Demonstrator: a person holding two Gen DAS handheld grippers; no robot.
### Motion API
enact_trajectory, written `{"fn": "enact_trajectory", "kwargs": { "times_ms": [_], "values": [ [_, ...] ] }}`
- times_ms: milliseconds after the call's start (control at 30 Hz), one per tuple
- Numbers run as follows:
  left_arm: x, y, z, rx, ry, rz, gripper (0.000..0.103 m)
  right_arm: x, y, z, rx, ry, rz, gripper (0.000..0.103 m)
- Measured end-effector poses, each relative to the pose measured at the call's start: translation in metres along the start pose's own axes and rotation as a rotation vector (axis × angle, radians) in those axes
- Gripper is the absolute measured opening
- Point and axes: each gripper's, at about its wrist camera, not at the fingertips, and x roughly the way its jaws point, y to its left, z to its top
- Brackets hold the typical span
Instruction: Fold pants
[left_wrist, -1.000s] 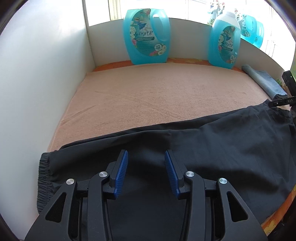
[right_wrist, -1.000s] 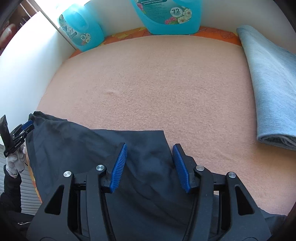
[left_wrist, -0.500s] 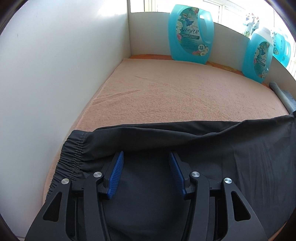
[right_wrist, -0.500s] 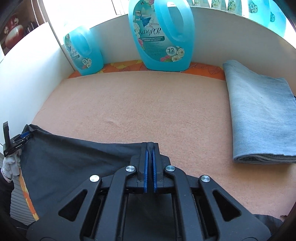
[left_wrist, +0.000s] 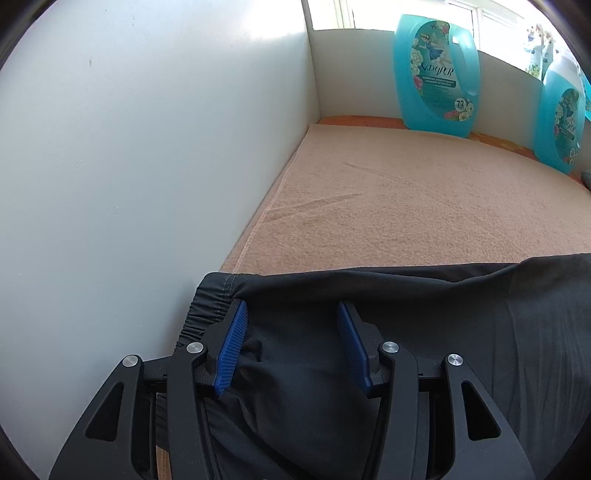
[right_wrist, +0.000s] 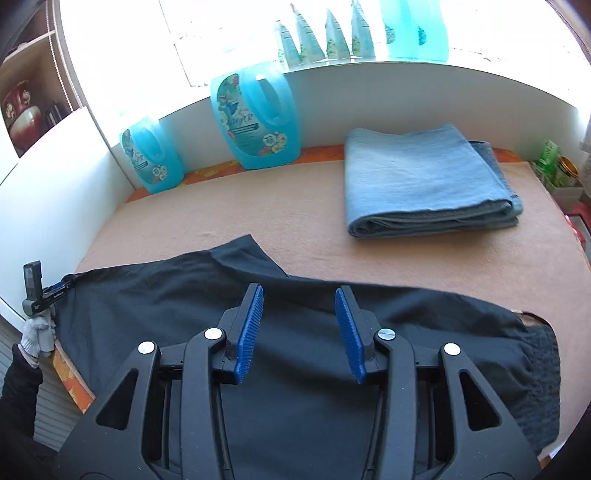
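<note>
Black pants (right_wrist: 177, 302) lie spread along the near edge of the peach blanket (right_wrist: 314, 229). In the left wrist view the pants (left_wrist: 443, 317) fill the lower right, with the elastic waistband (left_wrist: 207, 306) by the white wall. My left gripper (left_wrist: 291, 314) is open, its blue pads either side of the cloth near the waistband. My right gripper (right_wrist: 299, 295) is open and empty above the middle of the pants. The left gripper (right_wrist: 55, 293) also shows at the pants' far left end in the right wrist view.
A folded blue towel (right_wrist: 424, 177) lies at the back right. Two blue detergent jugs (right_wrist: 255, 118) (right_wrist: 151, 158) stand against the white back wall; they also show in the left wrist view (left_wrist: 436, 74). A white side wall (left_wrist: 147, 147) bounds the left. Small items (right_wrist: 557, 166) sit far right.
My right gripper was shut on the pants half a second ago; it has opened, let go and risen. My left gripper moved left toward the waistband, staying open.
</note>
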Motion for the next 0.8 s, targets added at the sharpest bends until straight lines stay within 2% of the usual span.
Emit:
{"fn": "enact_trajectory", "kwargs": {
  "times_ms": [67, 267, 367, 467, 600, 800],
  "values": [
    [-0.008, 0.001, 0.001, 0.01, -0.007, -0.009, 0.05, -0.018, -0.019, -0.029, 0.038, -0.003, -0.056, 0.043],
    [-0.054, -0.008, -0.006, 0.028, -0.07, -0.109, 0.05, -0.027, -0.052, -0.098, 0.083, 0.097, -0.208, 0.043],
    [-0.078, -0.016, -0.014, 0.035, -0.095, -0.168, 0.05, -0.026, -0.065, -0.114, 0.117, 0.15, -0.245, 0.043],
    [-0.103, -0.013, -0.026, 0.011, -0.12, -0.205, 0.05, -0.036, -0.054, -0.113, 0.07, 0.138, -0.273, 0.043],
    [-0.127, 0.004, -0.047, -0.046, -0.129, -0.228, 0.053, -0.048, -0.01, -0.096, -0.037, 0.079, -0.166, 0.043],
    [-0.133, 0.029, -0.076, -0.137, -0.107, -0.187, 0.055, -0.044, 0.094, -0.082, -0.282, 0.047, 0.022, 0.043]
  ]
}}
